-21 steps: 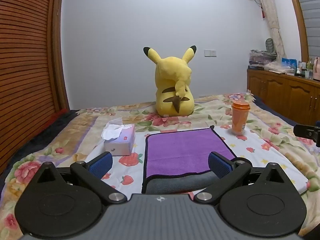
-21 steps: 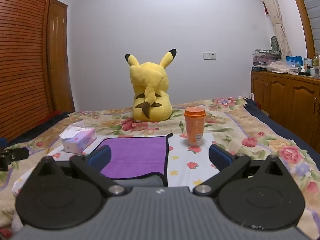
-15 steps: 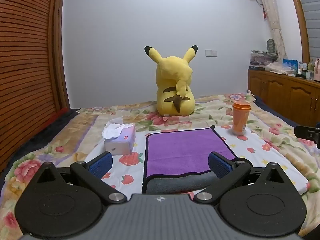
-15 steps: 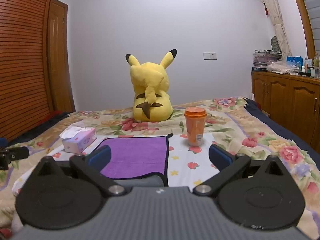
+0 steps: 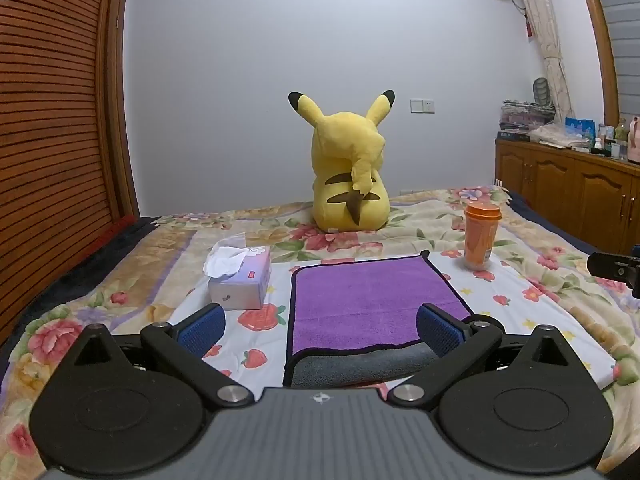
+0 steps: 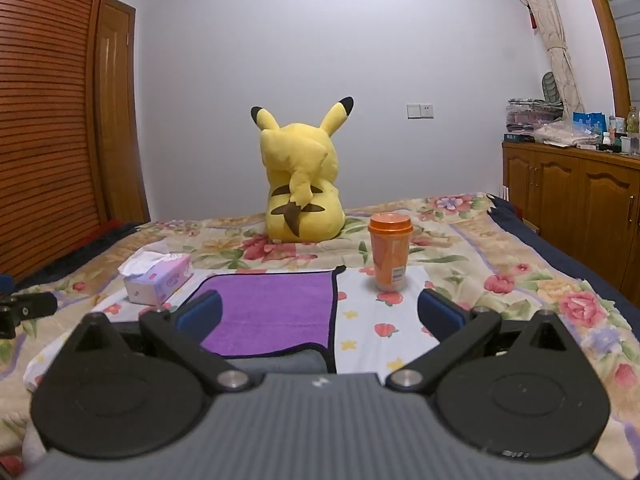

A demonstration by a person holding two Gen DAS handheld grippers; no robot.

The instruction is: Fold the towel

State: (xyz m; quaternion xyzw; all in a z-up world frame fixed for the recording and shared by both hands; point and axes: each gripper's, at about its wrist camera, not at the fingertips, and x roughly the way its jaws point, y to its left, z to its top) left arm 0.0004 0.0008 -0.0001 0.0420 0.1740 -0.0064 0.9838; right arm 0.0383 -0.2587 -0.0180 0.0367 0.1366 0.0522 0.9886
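Both claws spread wide, empty: left gripper (image 5: 320,330), right gripper (image 6: 320,316). Pinch the near corners of the purple black-edged microfibre towel (image 5: 372,300) squarely, lifting evenly.

Two low fisheye views, side by side, facing across the bed toward the far wall.

The left wrist view looks forward between its own fingers (image 5: 202,330), the towel (image 5: 372,304) close and centred. The right wrist view sits further right, with the towel (image 6: 272,308) left of centre. Both share the plush toy (image 5: 348,172), tissue box (image 5: 240,280), cup (image 5: 481,240) and cabinet (image 5: 568,192); a dark part at each frame's edge is probably the other gripper.
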